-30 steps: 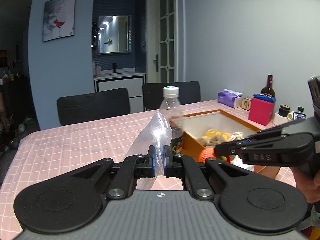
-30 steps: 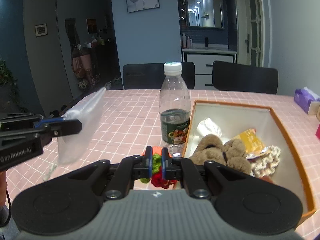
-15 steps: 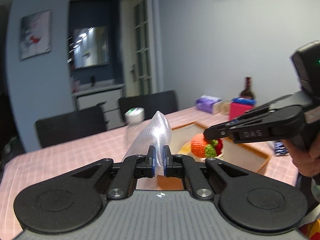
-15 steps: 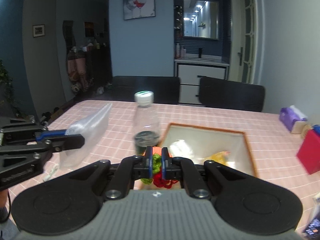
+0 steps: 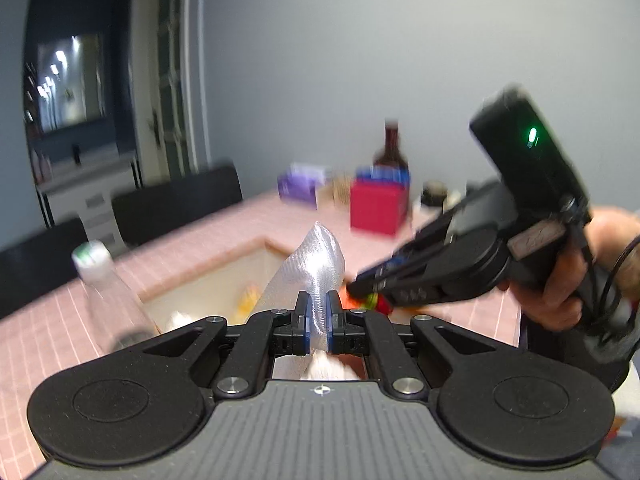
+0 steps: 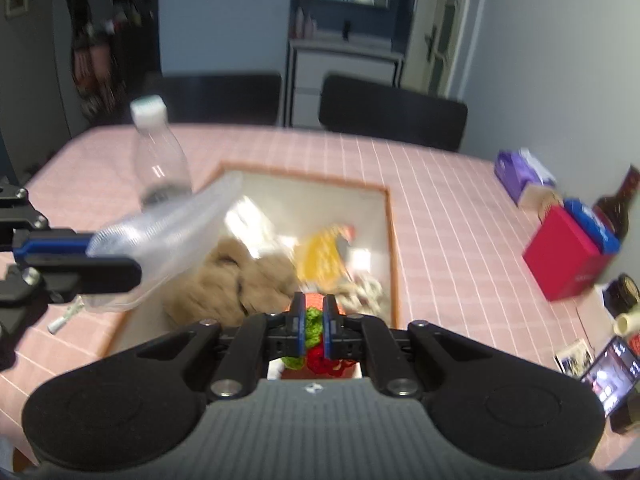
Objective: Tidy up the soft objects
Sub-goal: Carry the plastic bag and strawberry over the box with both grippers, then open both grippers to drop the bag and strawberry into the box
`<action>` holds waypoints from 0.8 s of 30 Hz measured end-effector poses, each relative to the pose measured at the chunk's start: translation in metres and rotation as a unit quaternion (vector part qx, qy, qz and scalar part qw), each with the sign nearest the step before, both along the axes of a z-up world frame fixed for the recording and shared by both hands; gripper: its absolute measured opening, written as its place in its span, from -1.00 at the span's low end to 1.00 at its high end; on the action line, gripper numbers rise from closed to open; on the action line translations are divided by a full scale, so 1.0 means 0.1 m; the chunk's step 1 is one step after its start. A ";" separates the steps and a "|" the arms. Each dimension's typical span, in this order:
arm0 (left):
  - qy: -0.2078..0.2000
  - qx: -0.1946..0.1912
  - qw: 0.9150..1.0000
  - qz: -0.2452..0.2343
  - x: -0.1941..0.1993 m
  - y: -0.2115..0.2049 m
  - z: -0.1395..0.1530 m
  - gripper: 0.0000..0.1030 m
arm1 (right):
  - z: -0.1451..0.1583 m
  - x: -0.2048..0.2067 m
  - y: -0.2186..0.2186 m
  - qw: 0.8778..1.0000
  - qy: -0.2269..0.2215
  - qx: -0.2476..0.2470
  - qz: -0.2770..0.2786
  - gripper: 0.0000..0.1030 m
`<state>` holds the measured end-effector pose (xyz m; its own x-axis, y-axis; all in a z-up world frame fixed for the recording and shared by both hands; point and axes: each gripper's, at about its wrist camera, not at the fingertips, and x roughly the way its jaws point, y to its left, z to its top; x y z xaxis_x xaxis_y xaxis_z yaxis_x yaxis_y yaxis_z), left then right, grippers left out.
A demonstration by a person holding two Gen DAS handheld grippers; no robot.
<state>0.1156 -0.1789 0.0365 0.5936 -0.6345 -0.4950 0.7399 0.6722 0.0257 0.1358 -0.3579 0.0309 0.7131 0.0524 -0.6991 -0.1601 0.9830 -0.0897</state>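
Both tools hung over the box (image 6: 390,240) (open top below), left tool (image 5: 317,322) clamping plastic bag (image 5: 316,256), right tool (image 6: 312,322) clamping knitted toy (image 6: 314,322).

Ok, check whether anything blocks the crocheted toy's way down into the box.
No lid shows. The crocheted toy hangs over the box, whose near end already holds a brown plush; the clear bag hangs left.

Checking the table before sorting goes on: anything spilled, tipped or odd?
Nothing stands out. The plastic bottle is upright beside the box, and nothing looks spilled. The soft toys lie inside it.
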 end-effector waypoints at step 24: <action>0.097 0.149 0.984 0.021 0.44 -0.34 -0.74 -0.19 | -0.54 0.29 -0.01 0.997 0.065 -0.041 -0.017 -0.65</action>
